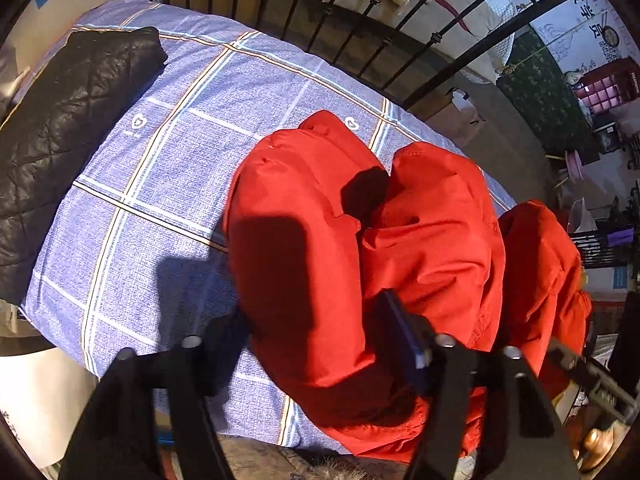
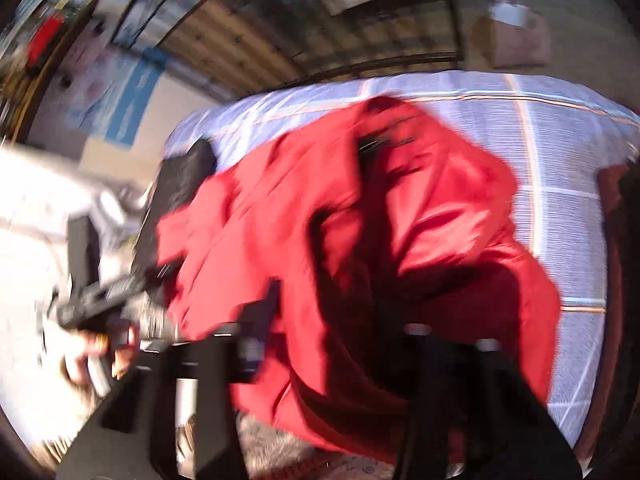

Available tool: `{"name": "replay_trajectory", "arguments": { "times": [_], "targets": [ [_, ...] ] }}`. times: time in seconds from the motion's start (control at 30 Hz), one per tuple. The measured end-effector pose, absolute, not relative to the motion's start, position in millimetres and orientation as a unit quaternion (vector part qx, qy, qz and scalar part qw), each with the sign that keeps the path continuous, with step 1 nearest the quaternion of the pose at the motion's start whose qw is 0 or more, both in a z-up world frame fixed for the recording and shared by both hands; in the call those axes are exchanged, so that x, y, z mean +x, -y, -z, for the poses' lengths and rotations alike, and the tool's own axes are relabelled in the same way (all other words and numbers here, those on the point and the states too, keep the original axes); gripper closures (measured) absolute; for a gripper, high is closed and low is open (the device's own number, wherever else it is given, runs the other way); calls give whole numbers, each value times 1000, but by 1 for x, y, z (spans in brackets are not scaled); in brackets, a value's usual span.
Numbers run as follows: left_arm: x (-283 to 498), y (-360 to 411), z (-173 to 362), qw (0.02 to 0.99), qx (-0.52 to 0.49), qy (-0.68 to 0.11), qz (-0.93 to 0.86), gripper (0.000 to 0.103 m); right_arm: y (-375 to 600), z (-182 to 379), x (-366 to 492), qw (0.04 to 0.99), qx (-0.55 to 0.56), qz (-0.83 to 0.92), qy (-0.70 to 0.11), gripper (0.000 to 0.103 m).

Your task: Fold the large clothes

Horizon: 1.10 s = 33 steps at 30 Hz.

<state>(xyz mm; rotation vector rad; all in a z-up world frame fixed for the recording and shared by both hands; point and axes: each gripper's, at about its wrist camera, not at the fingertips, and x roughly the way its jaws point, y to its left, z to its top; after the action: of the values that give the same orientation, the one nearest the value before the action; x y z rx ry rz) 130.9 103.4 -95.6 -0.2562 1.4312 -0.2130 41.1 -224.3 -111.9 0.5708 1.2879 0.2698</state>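
A large red padded jacket (image 1: 360, 232) lies bunched on a bed with a blue checked sheet (image 1: 160, 160). My left gripper (image 1: 316, 336) has its fingers wide apart around the jacket's near edge, with red fabric between them. In the blurred right wrist view the same jacket (image 2: 360, 240) fills the middle, and my right gripper (image 2: 340, 332) also straddles red fabric with its fingers apart. The other hand-held gripper (image 2: 100, 292) shows at the left of that view, and at the right edge of the left wrist view (image 1: 592, 376).
A black quilted jacket (image 1: 68, 128) lies folded at the far left of the bed. A black metal bed frame (image 1: 380, 28) runs along the far side. A cluttered room lies beyond the frame, and the floor (image 2: 280, 456) shows below the near bed edge.
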Motion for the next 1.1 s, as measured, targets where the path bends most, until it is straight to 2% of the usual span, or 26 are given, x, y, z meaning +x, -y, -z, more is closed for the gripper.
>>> {"name": "replay_trajectory", "arguments": {
  "times": [0.03, 0.13, 0.2, 0.27, 0.33, 0.37, 0.4, 0.53, 0.57, 0.7, 0.8, 0.93, 1.03, 1.1],
  "targets": [
    [128, -108, 98, 742, -111, -655, 90, 68, 213, 110, 33, 750, 255, -148, -592, 84],
    [113, -135, 109, 732, -125, -664, 84, 78, 165, 98, -6, 729, 214, -242, -604, 89],
    [98, -155, 119, 727, -126, -671, 72, 83, 142, 92, -28, 714, 192, -288, -609, 89],
    [77, -179, 132, 717, -126, -683, 55, 84, 129, 90, -42, 692, 197, -325, -614, 85],
    [57, -207, 152, 700, -147, -698, 34, 85, 126, 88, -47, 661, 212, -352, -627, 63],
    [48, -219, 163, 690, -158, -706, 20, 86, 128, 81, -47, 650, 218, -361, -633, 34],
    [38, -230, 173, 680, -167, -714, 4, 86, 135, 71, -45, 655, 222, -362, -625, 19],
    [9, -253, 204, 653, -158, -739, -48, 90, 172, 26, -31, 703, 225, -353, -575, 17],
    [6, -253, 207, 652, -154, -741, -55, 90, 191, 18, -21, 719, 237, -337, -559, 12],
    [7, -253, 209, 655, -155, -737, -59, 90, 259, 21, 32, 792, 230, -197, -531, 9],
    [12, -248, 204, 660, -153, -733, -59, 90, 313, 62, 77, 795, 295, -104, -520, 9],
    [15, -245, 198, 667, -149, -727, -63, 90, 374, 144, 130, 733, 404, -24, -546, 9],
    [15, -245, 195, 669, -155, -723, -71, 90, 355, 201, 166, 671, 462, -52, -577, 9],
    [10, -244, 194, 671, -154, -721, -75, 90, 326, 224, 194, 638, 449, -100, -618, 9]
  ]
}}
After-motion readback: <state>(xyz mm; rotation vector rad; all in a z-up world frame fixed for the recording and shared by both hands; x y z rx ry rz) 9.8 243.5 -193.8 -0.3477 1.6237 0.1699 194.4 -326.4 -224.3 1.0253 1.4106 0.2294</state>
